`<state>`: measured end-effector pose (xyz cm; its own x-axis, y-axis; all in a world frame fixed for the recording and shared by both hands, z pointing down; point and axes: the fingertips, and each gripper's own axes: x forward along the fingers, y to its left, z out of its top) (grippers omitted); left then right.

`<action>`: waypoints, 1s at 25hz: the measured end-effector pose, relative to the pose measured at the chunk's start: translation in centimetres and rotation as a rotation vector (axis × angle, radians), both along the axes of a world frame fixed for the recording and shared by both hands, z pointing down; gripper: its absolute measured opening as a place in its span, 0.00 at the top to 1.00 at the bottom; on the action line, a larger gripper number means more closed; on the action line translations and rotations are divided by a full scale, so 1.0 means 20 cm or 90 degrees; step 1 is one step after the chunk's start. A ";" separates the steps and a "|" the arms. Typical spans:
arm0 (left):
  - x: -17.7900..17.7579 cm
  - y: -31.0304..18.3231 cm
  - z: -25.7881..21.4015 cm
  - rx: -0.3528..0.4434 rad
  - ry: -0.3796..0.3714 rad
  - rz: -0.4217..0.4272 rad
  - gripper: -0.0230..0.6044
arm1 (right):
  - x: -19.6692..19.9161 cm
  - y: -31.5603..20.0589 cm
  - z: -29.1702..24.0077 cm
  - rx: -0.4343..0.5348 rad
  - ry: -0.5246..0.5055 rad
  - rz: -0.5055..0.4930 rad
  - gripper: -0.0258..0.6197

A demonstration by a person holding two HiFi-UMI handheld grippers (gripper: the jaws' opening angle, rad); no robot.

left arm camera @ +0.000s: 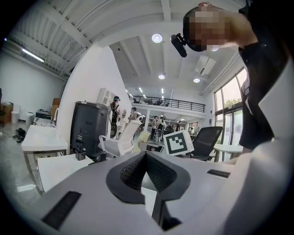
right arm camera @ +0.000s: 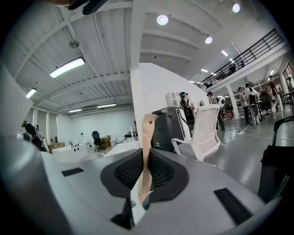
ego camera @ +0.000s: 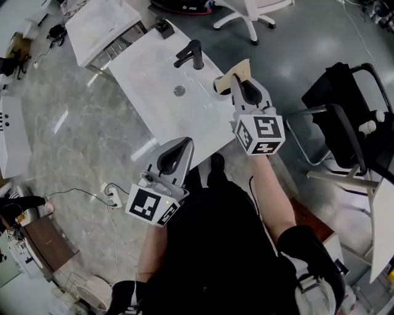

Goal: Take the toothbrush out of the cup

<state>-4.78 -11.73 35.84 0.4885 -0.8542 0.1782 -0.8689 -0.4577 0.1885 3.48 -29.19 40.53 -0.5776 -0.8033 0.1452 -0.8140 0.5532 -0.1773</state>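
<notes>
A flat tan paper-wrapped toothbrush [ego camera: 240, 69] stands upright at the right edge of the white sink counter [ego camera: 154, 80]. My right gripper [ego camera: 237, 81] is shut on it. In the right gripper view the tan strip [right arm camera: 148, 137] is pinched between the black ribbed pads and rises above them. A pale round rim, which may be the cup [ego camera: 220, 86], shows just left of those jaws; most of it is hidden. My left gripper [ego camera: 184, 143] hangs off the counter's near edge. Its jaws [left arm camera: 146, 156] are shut with nothing between them.
A black faucet [ego camera: 191, 54] and a round drain [ego camera: 179, 90] sit on the counter. A black chair [ego camera: 345, 117] stands at the right, a white office chair [ego camera: 246, 12] beyond the counter, and a power strip [ego camera: 114, 195] on the floor at the left.
</notes>
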 end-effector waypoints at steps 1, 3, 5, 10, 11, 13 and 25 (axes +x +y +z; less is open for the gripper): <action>0.01 0.01 0.00 0.001 0.000 -0.002 0.94 | 0.01 0.01 -0.02 0.003 -0.010 -0.005 0.89; 0.01 0.02 -0.01 0.004 -0.001 -0.007 0.94 | 0.04 0.02 -0.05 0.003 -0.036 -0.013 0.89; 0.01 0.03 -0.01 0.005 -0.001 -0.013 0.94 | 0.07 0.03 -0.09 0.001 -0.061 -0.019 0.89; 0.00 0.06 -0.02 0.005 0.006 -0.023 0.94 | 0.10 0.08 -0.15 0.000 -0.091 -0.029 0.89; 0.00 0.07 -0.02 0.004 0.009 -0.023 0.94 | 0.10 0.09 -0.16 0.000 -0.088 -0.030 0.89; -0.02 0.08 -0.02 0.003 0.012 -0.023 0.94 | 0.09 0.13 -0.17 -0.002 -0.080 -0.035 0.89; -0.20 0.17 -0.07 0.018 0.018 0.022 0.94 | 0.01 0.44 -0.22 -0.010 -0.063 -0.025 0.89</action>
<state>-8.83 -8.28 34.51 0.5222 -0.8414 0.1392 -0.8471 -0.4927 0.1994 3.70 -20.40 36.07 -0.6207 -0.7778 0.0985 -0.7697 0.5807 -0.2652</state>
